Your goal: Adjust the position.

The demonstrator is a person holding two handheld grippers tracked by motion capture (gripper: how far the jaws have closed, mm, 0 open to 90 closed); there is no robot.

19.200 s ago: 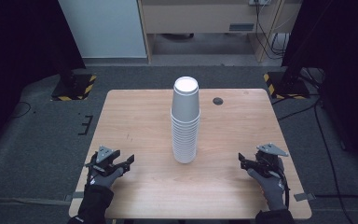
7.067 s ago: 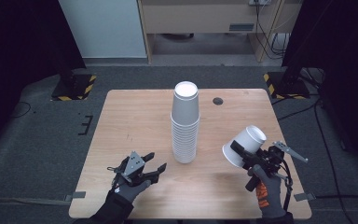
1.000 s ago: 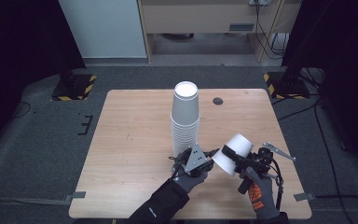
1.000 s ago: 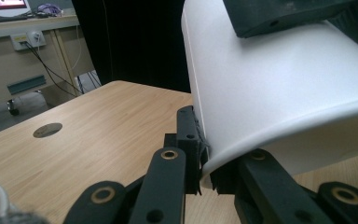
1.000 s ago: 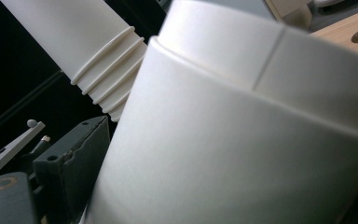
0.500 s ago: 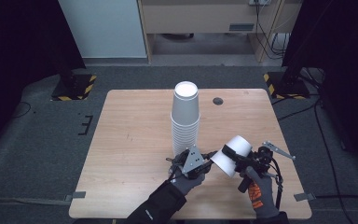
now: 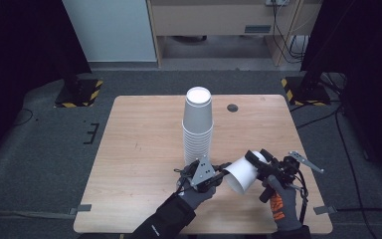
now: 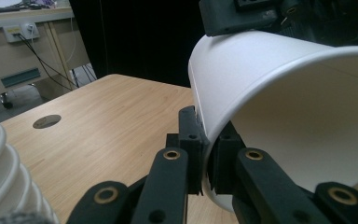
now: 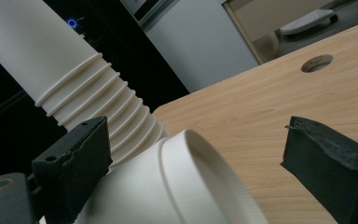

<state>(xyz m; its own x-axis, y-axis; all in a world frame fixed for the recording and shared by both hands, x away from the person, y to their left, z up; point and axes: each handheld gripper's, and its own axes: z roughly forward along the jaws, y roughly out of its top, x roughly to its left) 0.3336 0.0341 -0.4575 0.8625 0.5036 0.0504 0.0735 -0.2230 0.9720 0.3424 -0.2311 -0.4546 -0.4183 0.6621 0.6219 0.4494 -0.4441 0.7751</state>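
**High view.** The single cup (image 7: pixel 242 174) lies on its side in the air above the near part of the table (image 7: pixel 139 149), in front of the stack of cups (image 7: pixel 198 124). Its mouth faces the left gripper (image 7: pixel 218 173) and its base sits at the right gripper (image 7: pixel 257 160). We judge the step in hand to be passing or separating this 1 cup between the 2 grippers.

**Left gripper view.** The left gripper (image 8: pixel 205 140) has its jaws nearly together, pinching the thin wall at the rim of the cup (image 8: pixel 284 102), 1 pad inside and 1 outside. We keep this pinch light, since the rim will crease easily. We pull along the cup's axis and do not twist. The stack (image 8: pixel 0 163) stands close by, so we steer clear of it.

**Right gripper view.** The right gripper (image 9: pixel 200 163) has its jaws wide apart with the cup (image 9: pixel 186 186) between them. 1 pad shows a clear gap to the wall, and we cannot tell whether the other presses on it. We confirm 1 firm hold before the other lets go.

**Writing.** Cups and table carry no print. The orange marking on the right glove (image 7: pixel 278 206) is too small to read.
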